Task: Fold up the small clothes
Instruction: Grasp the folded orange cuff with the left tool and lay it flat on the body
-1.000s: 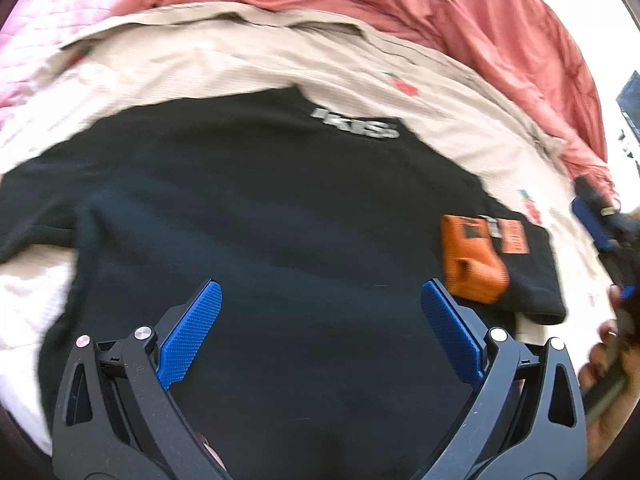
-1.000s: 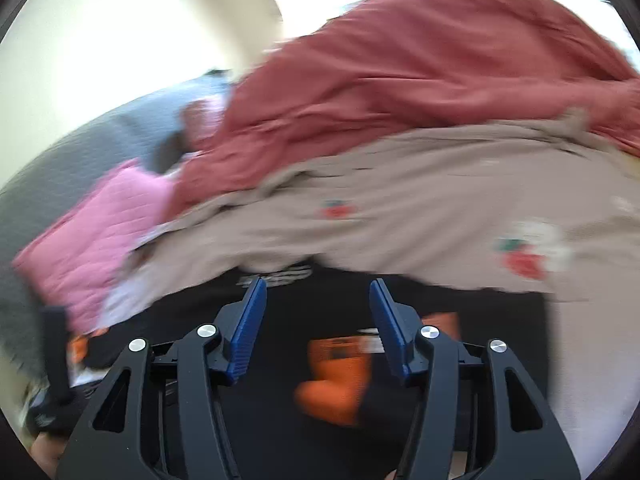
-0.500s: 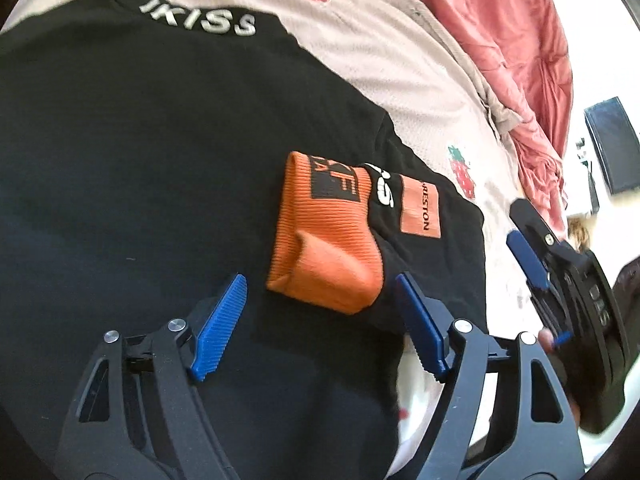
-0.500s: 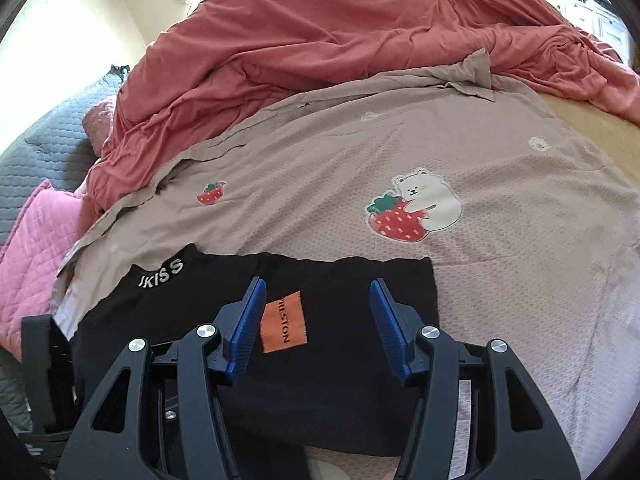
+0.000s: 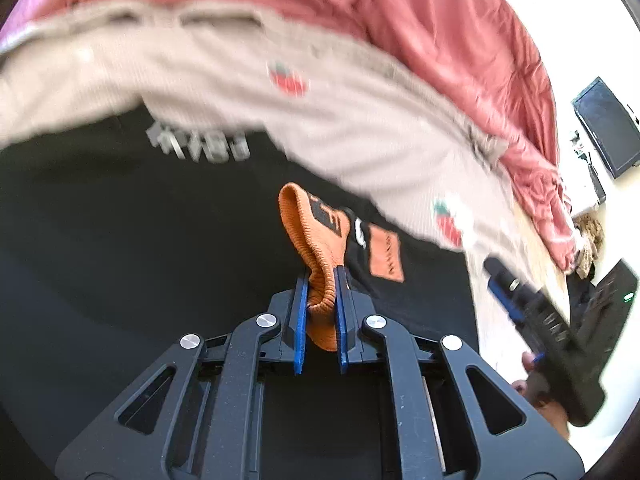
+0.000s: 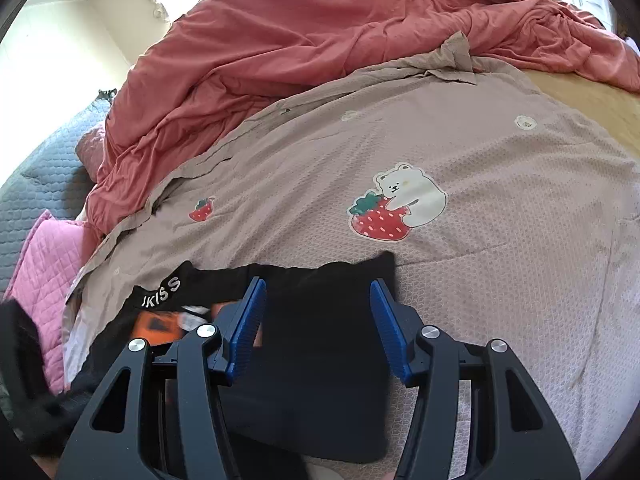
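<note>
My left tongs (image 5: 320, 280) pinch the orange cuff (image 5: 316, 236) of the black garment (image 5: 120, 240), which lies on the beige strawberry-print bedspread (image 6: 480, 280). My right tongs (image 6: 318, 300) hover spread above its black sleeve (image 6: 320, 360), gripping nothing.

Each hand-held gripper (image 5: 319, 280) has 2 blue ribbed pads, black linkage arms, silver screws.

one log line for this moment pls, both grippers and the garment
left gripper: shut on orange cuff | right gripper: open, over black garment | surface: strawberry bedspread
</note>
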